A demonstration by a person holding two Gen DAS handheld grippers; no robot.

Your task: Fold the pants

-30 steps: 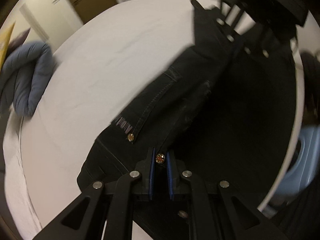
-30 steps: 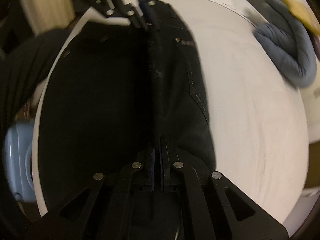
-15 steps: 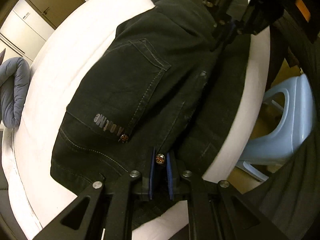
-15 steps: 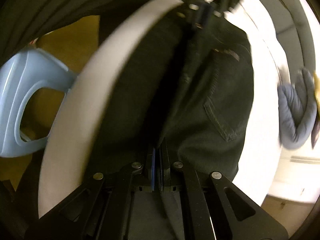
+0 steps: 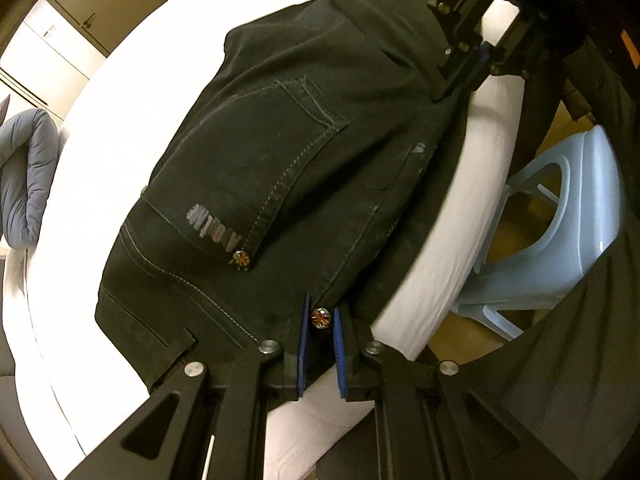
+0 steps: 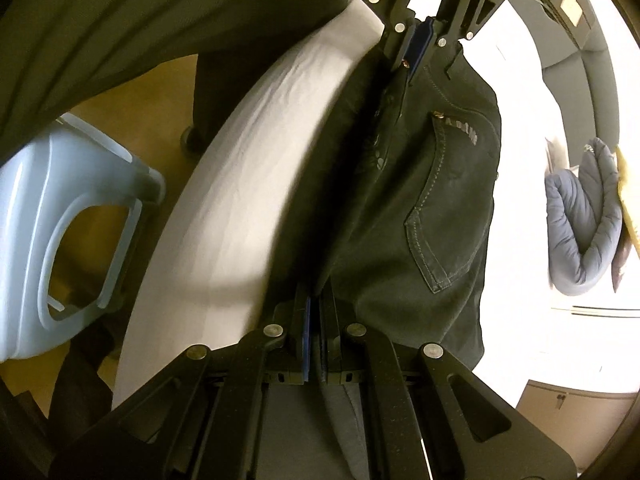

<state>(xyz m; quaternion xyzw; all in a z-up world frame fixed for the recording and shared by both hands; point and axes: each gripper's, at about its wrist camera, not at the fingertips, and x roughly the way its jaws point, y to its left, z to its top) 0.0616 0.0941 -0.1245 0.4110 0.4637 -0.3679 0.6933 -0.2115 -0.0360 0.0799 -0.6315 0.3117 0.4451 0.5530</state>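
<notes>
The black jeans lie on the white bed, their near side draped over its edge, so a slipped pinch could let them slide toward the blue stool. The left gripper is narrowly parted, clamping the riveted waistband edge; the right gripper is nearly closed on the fold.

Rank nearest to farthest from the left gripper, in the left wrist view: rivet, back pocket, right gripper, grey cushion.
From the left gripper:
1. Rivet, between its fingertips.
2. Back pocket, just ahead on the pants.
3 and 4. Right gripper, far end, upper right, and grey cushion, far left: too close to call.
</notes>
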